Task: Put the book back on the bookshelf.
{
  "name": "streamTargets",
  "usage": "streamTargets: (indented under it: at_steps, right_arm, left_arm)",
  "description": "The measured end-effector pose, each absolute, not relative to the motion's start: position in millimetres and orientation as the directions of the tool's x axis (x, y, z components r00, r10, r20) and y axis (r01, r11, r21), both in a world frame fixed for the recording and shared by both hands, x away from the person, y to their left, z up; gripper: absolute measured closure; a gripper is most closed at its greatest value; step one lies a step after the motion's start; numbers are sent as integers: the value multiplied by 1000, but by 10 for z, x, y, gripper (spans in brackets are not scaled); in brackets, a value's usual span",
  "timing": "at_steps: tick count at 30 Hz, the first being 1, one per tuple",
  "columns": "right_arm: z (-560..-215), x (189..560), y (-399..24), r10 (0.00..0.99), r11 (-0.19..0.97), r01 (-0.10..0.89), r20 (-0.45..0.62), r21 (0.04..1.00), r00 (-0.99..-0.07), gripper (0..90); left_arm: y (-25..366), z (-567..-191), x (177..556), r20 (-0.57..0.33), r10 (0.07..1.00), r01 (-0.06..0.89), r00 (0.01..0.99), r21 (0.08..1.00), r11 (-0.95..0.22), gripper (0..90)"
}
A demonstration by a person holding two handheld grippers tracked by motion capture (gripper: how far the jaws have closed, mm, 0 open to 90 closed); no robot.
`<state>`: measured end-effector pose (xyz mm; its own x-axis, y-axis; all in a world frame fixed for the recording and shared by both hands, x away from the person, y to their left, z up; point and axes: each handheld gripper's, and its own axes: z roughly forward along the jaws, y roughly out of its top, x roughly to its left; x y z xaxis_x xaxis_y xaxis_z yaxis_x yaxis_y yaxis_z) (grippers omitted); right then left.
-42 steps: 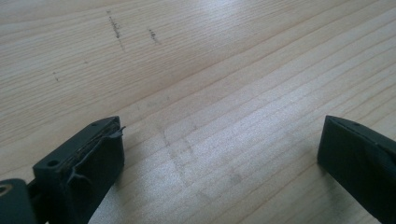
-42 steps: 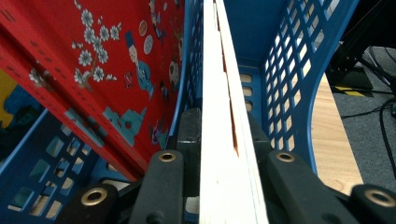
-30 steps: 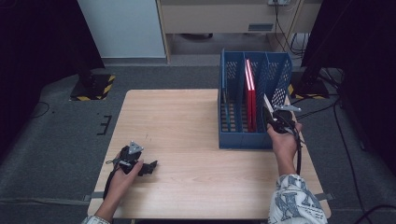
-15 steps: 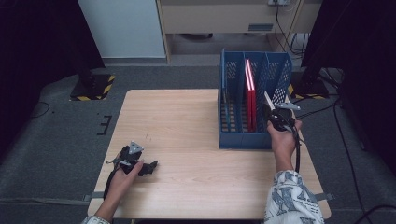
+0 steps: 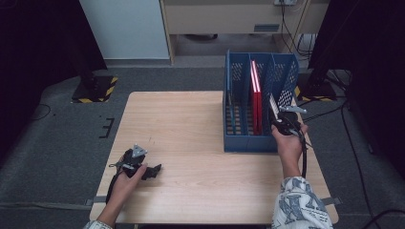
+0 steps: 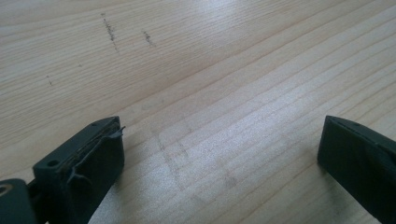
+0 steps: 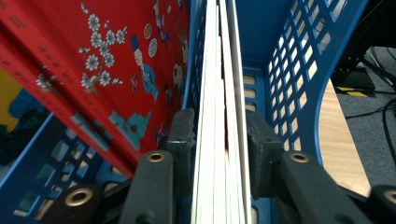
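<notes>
A blue file rack (image 5: 248,143) stands at the table's right side with a red book (image 5: 257,100) upright in a middle slot. My right gripper (image 5: 282,119) is at the rack's rightmost slot, where a thin white book (image 5: 273,104) stands. In the right gripper view the white book (image 7: 219,93) runs between the jaws of my right gripper (image 7: 219,116), which have just been opening; a slight gap shows at the right pad. The red book (image 7: 116,70) leans at the left. My left gripper (image 5: 155,170) rests open on the table near the front left; nothing lies between its jaws (image 6: 219,135).
The wooden table (image 5: 191,124) is bare between the two hands. Cables and a dark stand (image 5: 325,81) sit on the floor behind the rack. The rack's perforated wall (image 7: 299,70) is close on the right of the white book.
</notes>
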<state>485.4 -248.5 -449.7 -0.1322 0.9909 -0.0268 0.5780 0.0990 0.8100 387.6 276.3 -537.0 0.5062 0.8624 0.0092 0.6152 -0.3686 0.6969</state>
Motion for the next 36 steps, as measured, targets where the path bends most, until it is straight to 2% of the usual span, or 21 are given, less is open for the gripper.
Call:
streamTargets:
  at_steps: [9, 27, 36]
  right_arm:
    - [-4485, 4681, -2502, 988, 89, 574, 0, 814, -154, 644]
    - [-4449, 4481, -2491, 982, 121, 559, -15, 820, -190, 654]
    - [-4451, 4482, -2495, 982, 148, 557, -57, 817, -178, 720]
  left_arm:
    - [2761, -5371, 3877, 9, 862, 615, 507, 698, -368, 0]
    - [2748, -5370, 3868, 8, 862, 614, 506, 698, -368, 0]
    - [2739, -5370, 3866, 8, 860, 613, 510, 698, -370, 0]
